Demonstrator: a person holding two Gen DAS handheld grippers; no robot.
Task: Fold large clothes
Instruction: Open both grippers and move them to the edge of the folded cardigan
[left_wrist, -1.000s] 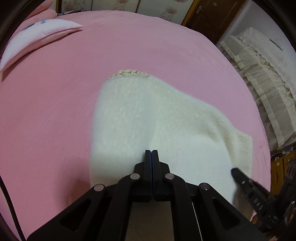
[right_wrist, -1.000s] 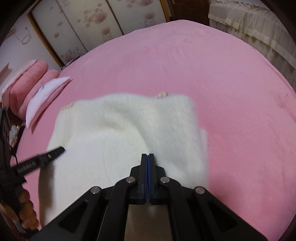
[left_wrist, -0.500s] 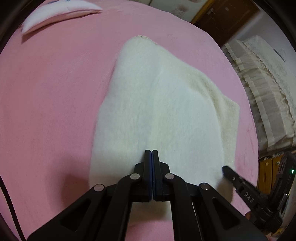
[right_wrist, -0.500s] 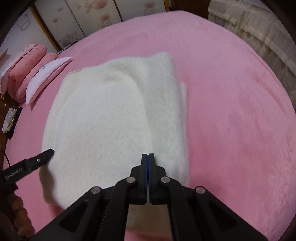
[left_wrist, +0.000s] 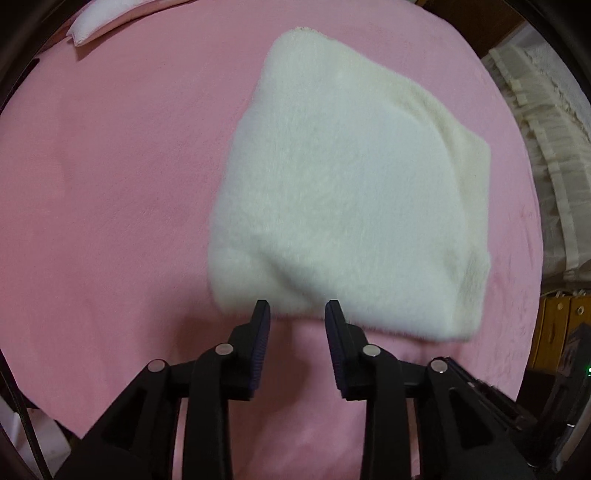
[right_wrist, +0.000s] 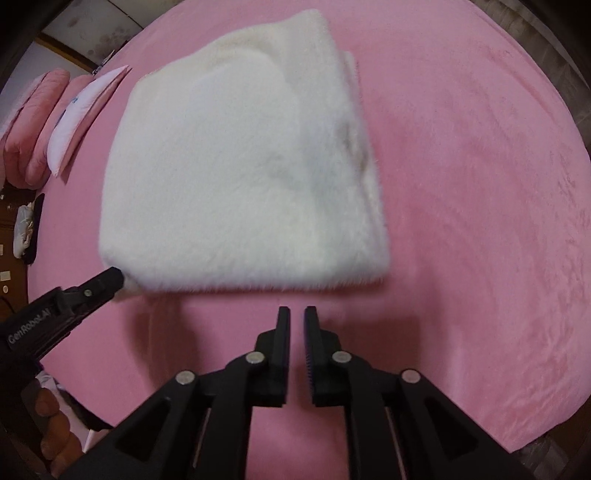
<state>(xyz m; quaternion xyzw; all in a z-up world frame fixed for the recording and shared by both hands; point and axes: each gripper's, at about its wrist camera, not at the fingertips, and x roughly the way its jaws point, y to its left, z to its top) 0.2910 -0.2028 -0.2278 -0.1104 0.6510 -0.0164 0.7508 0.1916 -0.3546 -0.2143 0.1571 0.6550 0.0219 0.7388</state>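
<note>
White fluffy folded garment (left_wrist: 343, 192): lies just ahead of my grippers.
Left gripper (left_wrist: 297, 314): jaws just parted, empty.
Right gripper (right_wrist: 297, 317): jaws just parted slightly, empty.
Surface: pink bedspread (right_wrist: 480, 192).

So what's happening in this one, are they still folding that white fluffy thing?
A person with a handheld gripper in each hand is folding a white fleecy garment on a pink bed cover. The garment lies folded into a thick rectangle. Both grippers' jaws have just been opening: the left gripper and the right gripper sit at its near edge with nothing between their jaws. The fold looks just released.
</note>
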